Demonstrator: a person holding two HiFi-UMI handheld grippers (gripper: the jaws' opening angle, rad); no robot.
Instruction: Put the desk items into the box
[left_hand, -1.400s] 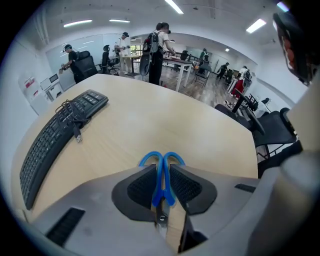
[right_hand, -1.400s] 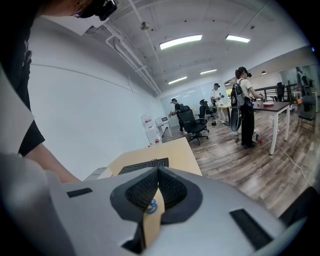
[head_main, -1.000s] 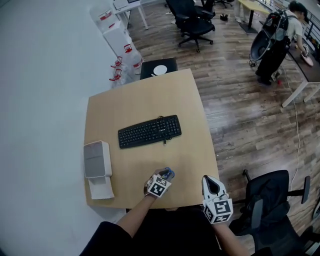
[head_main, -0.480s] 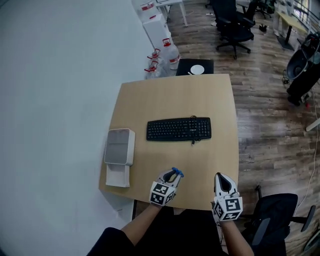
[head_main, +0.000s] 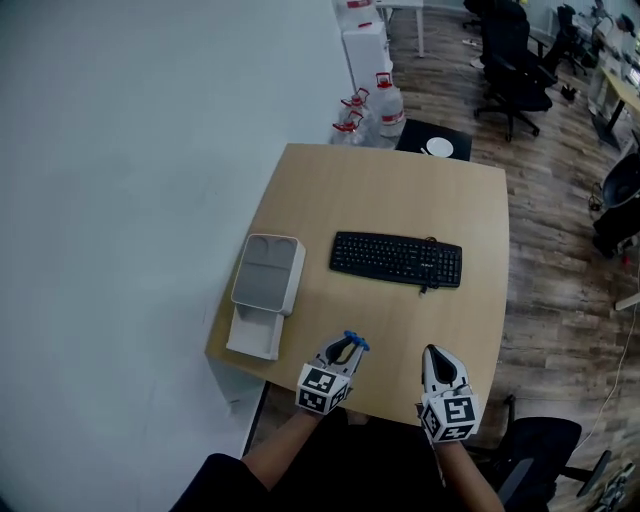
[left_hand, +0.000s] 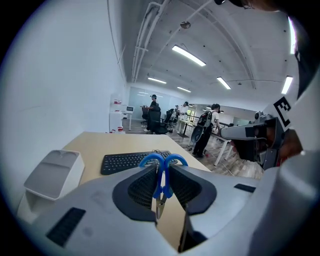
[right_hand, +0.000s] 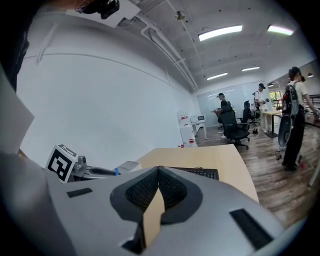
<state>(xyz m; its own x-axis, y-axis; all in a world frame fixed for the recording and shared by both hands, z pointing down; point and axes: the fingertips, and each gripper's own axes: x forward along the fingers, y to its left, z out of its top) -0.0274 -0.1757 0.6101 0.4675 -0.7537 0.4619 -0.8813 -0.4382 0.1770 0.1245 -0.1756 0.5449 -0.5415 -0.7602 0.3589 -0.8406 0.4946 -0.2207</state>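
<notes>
My left gripper (head_main: 349, 345) is shut on a pair of blue-handled scissors (head_main: 356, 341), held above the desk's near edge. In the left gripper view the scissors (left_hand: 163, 161) stand upright between the pads, handle loops up, metal tip down. My right gripper (head_main: 432, 353) hangs beside it at the near right, shut with nothing in it; its pads (right_hand: 148, 186) meet at the tip. The open grey box (head_main: 268, 271) sits at the desk's left edge, its lid (head_main: 252, 336) lying toward me. A black keyboard (head_main: 396, 259) lies in the desk's middle.
The wooden desk (head_main: 390, 190) stands against a pale wall on the left. Water jugs (head_main: 372, 106) and a black stool (head_main: 434, 140) stand beyond its far edge. Office chairs (head_main: 510, 55) stand further back, another chair (head_main: 545, 450) at my right.
The left gripper has risen off the desk with the scissors in its jaws. The right gripper has drifted sideways. The head view has swung, so desk and box now sit further right.
</notes>
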